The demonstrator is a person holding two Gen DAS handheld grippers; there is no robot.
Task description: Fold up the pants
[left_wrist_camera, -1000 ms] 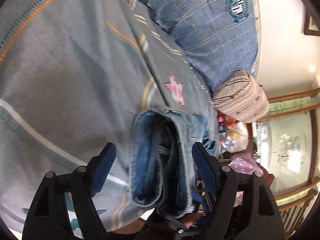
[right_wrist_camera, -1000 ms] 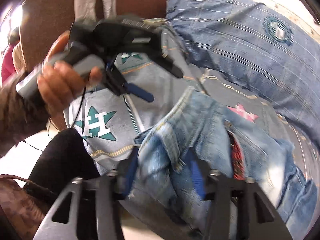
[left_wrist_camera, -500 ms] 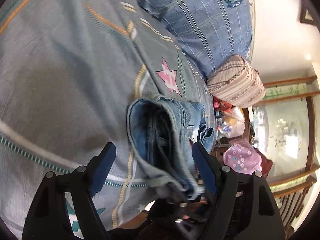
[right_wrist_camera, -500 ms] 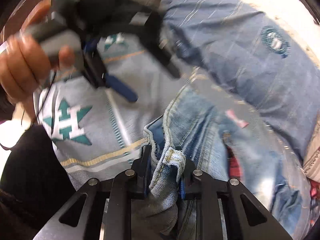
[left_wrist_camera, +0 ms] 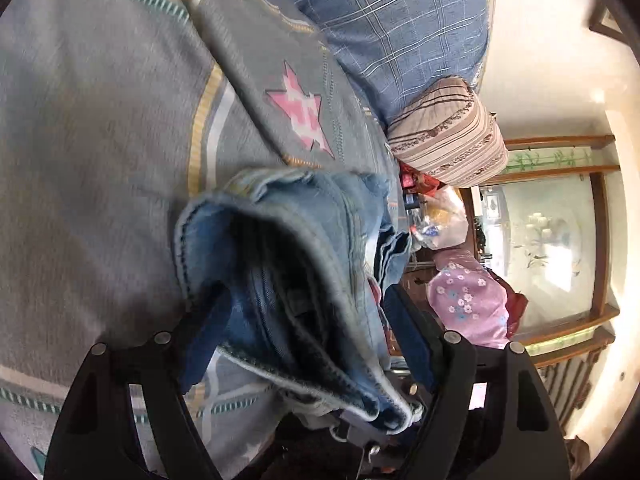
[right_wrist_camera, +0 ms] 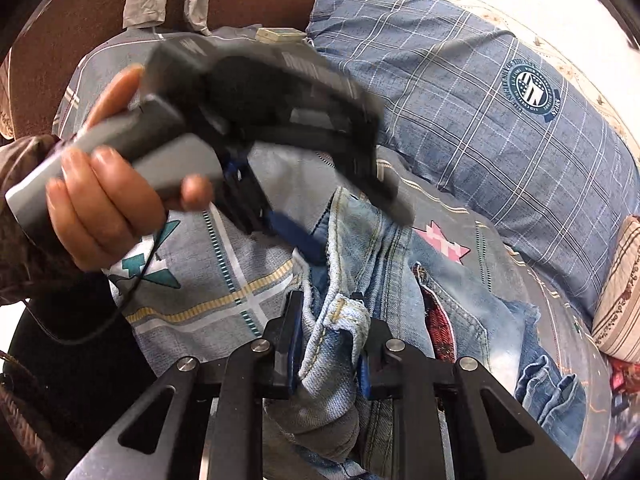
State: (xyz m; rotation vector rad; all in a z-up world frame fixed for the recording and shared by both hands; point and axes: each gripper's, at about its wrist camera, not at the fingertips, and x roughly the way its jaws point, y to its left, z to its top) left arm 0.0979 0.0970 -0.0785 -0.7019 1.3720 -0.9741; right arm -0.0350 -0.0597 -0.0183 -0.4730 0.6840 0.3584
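Lying on a grey patterned bedspread [right_wrist_camera: 208, 280] is a pair of light blue denim pants [right_wrist_camera: 404, 280], waistband end toward the cameras and legs trailing off to the right in the right wrist view. The right gripper [right_wrist_camera: 329, 332] has its jaws drawn in narrow and clamped on a bunched fold of the waistband, a belt loop showing between the pads; these jaws have just been closing, with the denim between them. The left gripper [left_wrist_camera: 304, 336], held in a hand [right_wrist_camera: 100, 208], stands wide, its blue pads either side of the gaping waistband opening; the fabric lies between them, and whether either pad touches the denim cannot be told. In the right wrist view this gripper is motion-blurred above the pants. A blue plaid pillow [right_wrist_camera: 500, 120] lies beyond the pants, with a brown striped cushion [left_wrist_camera: 448, 128] beside it. A pink star motif [left_wrist_camera: 300, 108] on the bedspread shows just beyond the waistband.
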